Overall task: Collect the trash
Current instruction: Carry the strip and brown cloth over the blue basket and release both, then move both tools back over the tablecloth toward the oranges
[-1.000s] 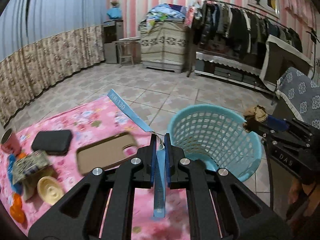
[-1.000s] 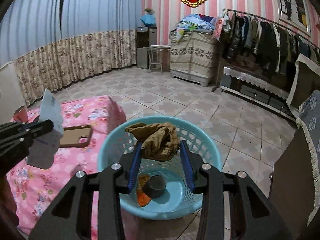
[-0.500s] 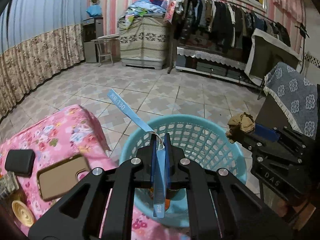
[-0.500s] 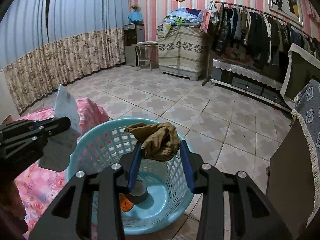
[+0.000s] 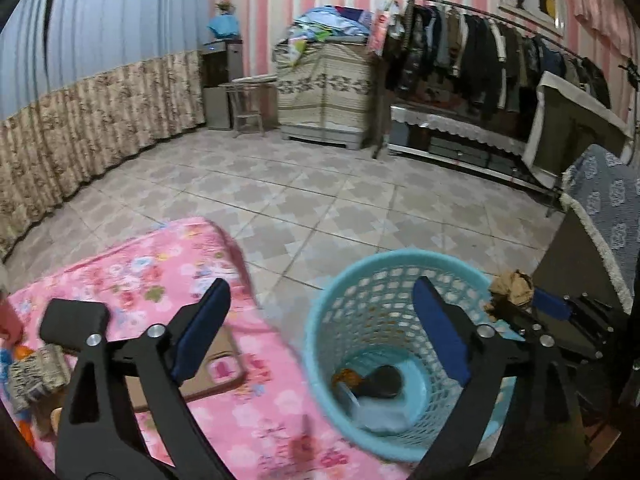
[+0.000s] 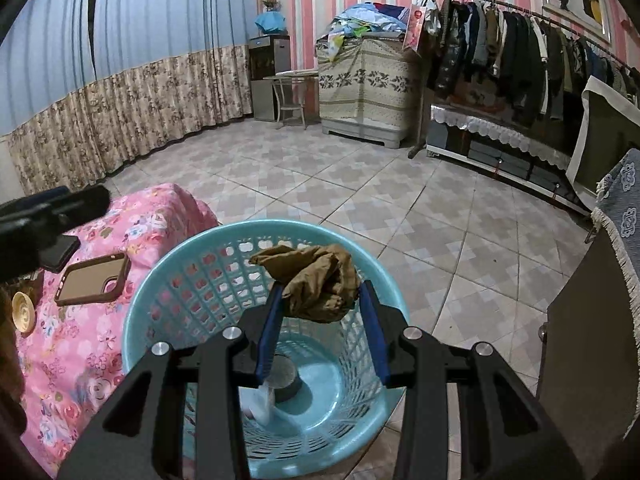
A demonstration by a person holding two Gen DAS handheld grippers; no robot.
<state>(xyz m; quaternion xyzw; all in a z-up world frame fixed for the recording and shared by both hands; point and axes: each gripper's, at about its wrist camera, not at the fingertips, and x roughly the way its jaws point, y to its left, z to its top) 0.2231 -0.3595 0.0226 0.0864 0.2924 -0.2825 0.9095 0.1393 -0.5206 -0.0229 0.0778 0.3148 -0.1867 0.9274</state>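
Trash is going into the round turquoise plastic basket with perforated walls (image 6: pixel 168 280), which stands on the tiled floor tight against the edge of the surface draped in a pink floral cloth (image 5: pixel 168 264), presumably so that scraps gathered from the cloth can be carried only a short way before dropping. The right gripper (image 6: pixel 322 300) is clenched on a crumpled wad of brown paper (image 6: pixel 316 280), its blue pads pressing the wad from both sides, and it holds the wad directly above the basket's mouth, a placement that suits a clean drop straight down. The left gripper (image 5: pixel 320 320) is just beside it, over the near rim of the basket, and its jaws are opening with nothing between them; a pale, blurred sheet of wrapper (image 5: pixel 380 416) lies at the bottom of the basket beside a dark round lump (image 5: pixel 380 380) and an orange scrap (image 5: pixel 346 376). What the lump is cannot be told. On the cloth remain a brown phone case lying flat (image 6: pixel 94 278), a black rectangular pouch (image 5: pixel 74 322), a crinkled printed snack packet (image 5: pixel 36 370) and a small cream-coloured round lid (image 6: pixel 22 312); these are kept well apart from the basket. By my judgement the packet is the likeliest trash still to collect, while the case and pouch look like belongings left in place on purpose. Releasing the brown wad seems the step in hand, and little could go wrong since it hangs well within the rim.
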